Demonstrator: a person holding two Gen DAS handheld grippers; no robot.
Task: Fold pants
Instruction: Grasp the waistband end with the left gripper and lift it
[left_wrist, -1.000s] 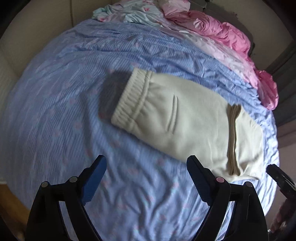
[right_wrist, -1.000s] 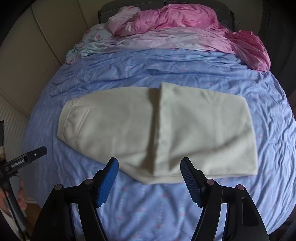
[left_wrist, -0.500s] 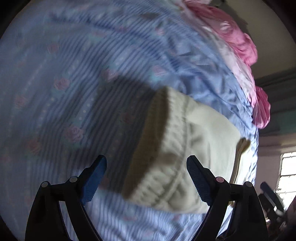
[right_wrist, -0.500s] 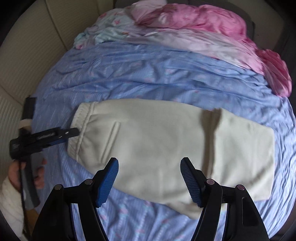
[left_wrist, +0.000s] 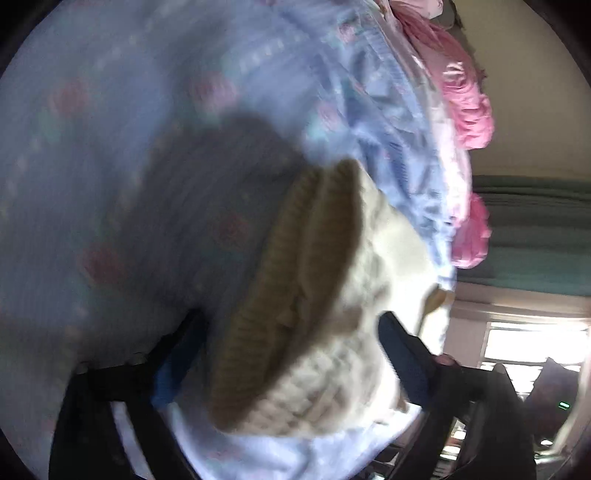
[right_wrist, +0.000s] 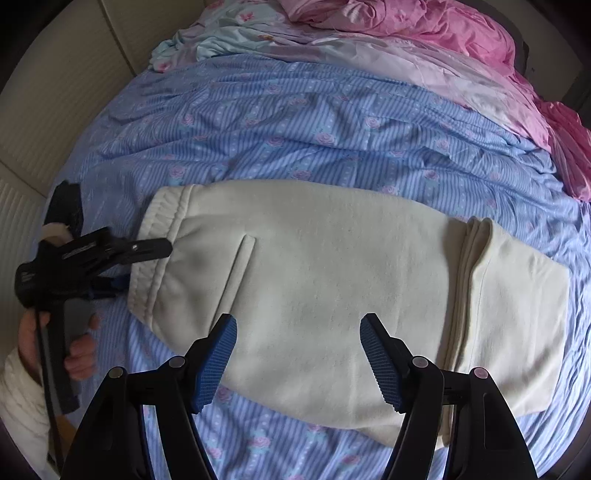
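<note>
Cream pants (right_wrist: 314, 277) lie flat on the bed, waistband (right_wrist: 159, 236) to the left and the folded-over leg ends (right_wrist: 517, 314) to the right. My left gripper (right_wrist: 144, 267) straddles the waistband edge, one finger over it and one under. In the blurred left wrist view the ribbed waistband (left_wrist: 314, 332) sits between the jaws of the left gripper (left_wrist: 291, 354), which are closing; the pads do not visibly press on it. My right gripper (right_wrist: 299, 354) hangs open over the pants' near edge, below the back pocket slit, with nothing gripped.
The blue striped rose-print sheet (right_wrist: 295, 118) covers the bed. A bunched pink quilt (right_wrist: 406, 22) lies along the far side. A cream padded panel (right_wrist: 55, 110) borders the left. A person's hand (right_wrist: 77, 350) holds the left gripper. A bright window (left_wrist: 532, 339) shows beyond the bed.
The left gripper dropped and tilted down onto the waistband, which now sits between its slightly narrower jaws. The right gripper slid left along the pants, from the fold to the pocket area.
</note>
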